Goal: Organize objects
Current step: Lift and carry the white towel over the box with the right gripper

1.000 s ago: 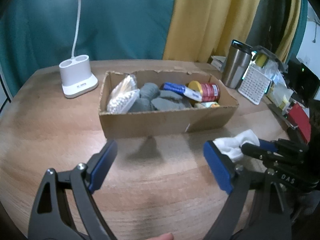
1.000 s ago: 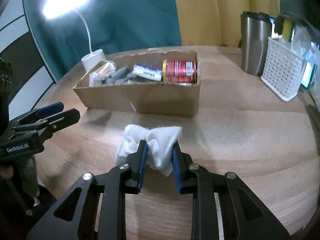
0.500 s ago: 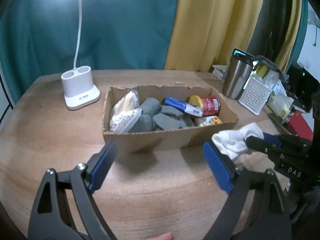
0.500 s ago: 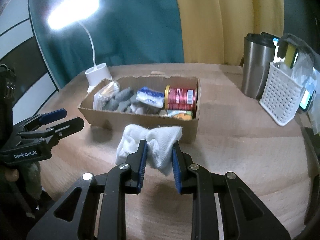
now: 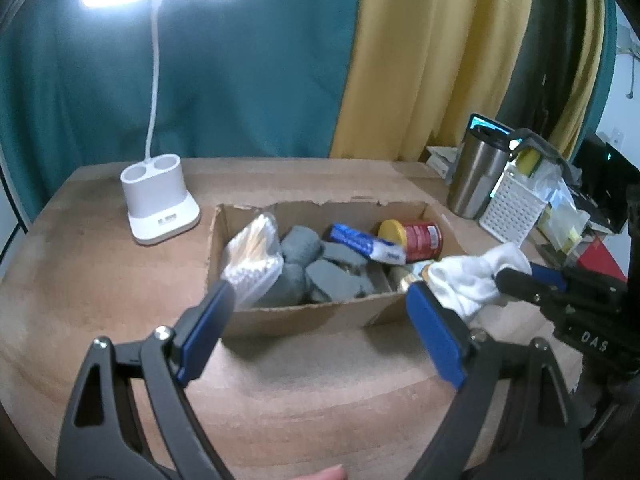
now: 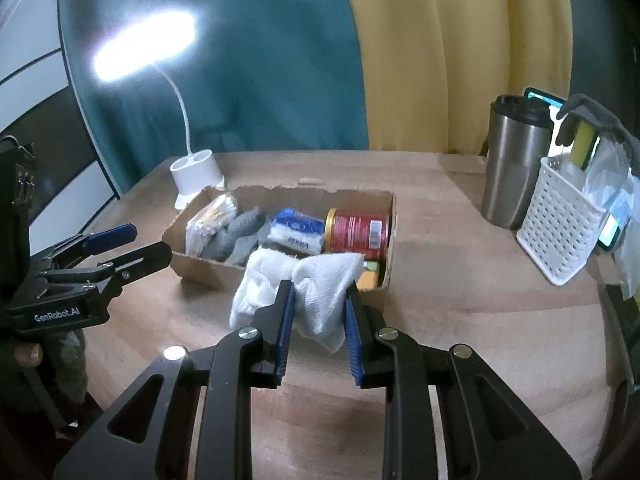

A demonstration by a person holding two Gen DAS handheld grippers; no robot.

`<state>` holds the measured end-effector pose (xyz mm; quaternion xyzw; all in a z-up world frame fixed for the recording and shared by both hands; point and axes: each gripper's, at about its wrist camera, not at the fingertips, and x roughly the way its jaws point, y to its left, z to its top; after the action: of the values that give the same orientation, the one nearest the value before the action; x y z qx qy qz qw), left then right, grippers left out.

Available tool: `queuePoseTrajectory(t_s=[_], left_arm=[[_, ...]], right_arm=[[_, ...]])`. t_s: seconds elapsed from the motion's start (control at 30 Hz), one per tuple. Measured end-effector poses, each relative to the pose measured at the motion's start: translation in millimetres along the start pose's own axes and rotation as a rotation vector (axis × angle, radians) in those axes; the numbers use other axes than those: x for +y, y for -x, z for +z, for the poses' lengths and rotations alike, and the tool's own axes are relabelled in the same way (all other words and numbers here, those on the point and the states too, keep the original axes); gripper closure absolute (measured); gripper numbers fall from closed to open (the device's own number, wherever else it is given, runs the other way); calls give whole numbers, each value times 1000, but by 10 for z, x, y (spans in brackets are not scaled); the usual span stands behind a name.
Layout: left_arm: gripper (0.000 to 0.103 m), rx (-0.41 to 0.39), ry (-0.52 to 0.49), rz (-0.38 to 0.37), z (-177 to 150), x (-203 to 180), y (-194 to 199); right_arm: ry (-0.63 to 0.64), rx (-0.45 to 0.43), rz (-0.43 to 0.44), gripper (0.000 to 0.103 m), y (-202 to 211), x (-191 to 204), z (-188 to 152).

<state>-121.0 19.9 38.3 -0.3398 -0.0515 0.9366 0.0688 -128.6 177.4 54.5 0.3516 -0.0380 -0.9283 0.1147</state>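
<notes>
On the wooden table (image 6: 460,320) sits a shallow cardboard box (image 6: 208,270) with torn top edges. The right gripper (image 6: 316,316) pinches a bunched white cloth (image 6: 320,292) between its blue pads, jaws clamped on the fabric; the cloth is off the table, at the box's near right corner, overlapping its front wall in the right wrist view. In the left wrist view the same cloth (image 5: 472,276) hangs over the box's right end. The left gripper (image 5: 316,320) is spread wide with nothing between its fingers, hovering in front of the box's near wall (image 5: 304,314); from the right wrist view it sits left of the box (image 6: 120,246), apart from it.

Inside the box: a clear bag of cotton swabs (image 5: 254,256) at the left end, grey cloths (image 5: 316,268) in the middle, a blue-and-white packet (image 5: 368,242) lying across them, and a red can with yellow lid (image 5: 416,238) on its side at the right end.

A lit white desk lamp (image 5: 160,204) stands left-rear of the box. A steel tumbler (image 6: 512,168) and a white perforated basket (image 6: 560,232) stand at the right, well apart from the box. Teal and yellow curtains (image 5: 420,60) hang behind.
</notes>
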Motion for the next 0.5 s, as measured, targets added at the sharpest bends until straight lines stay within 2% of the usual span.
queuePoseTrajectory(t_s=[0.5], left_arm=[[14,-2,10,10,109,50,-107]], right_arm=[[3,-11,-1,78,-110,-67,196]])
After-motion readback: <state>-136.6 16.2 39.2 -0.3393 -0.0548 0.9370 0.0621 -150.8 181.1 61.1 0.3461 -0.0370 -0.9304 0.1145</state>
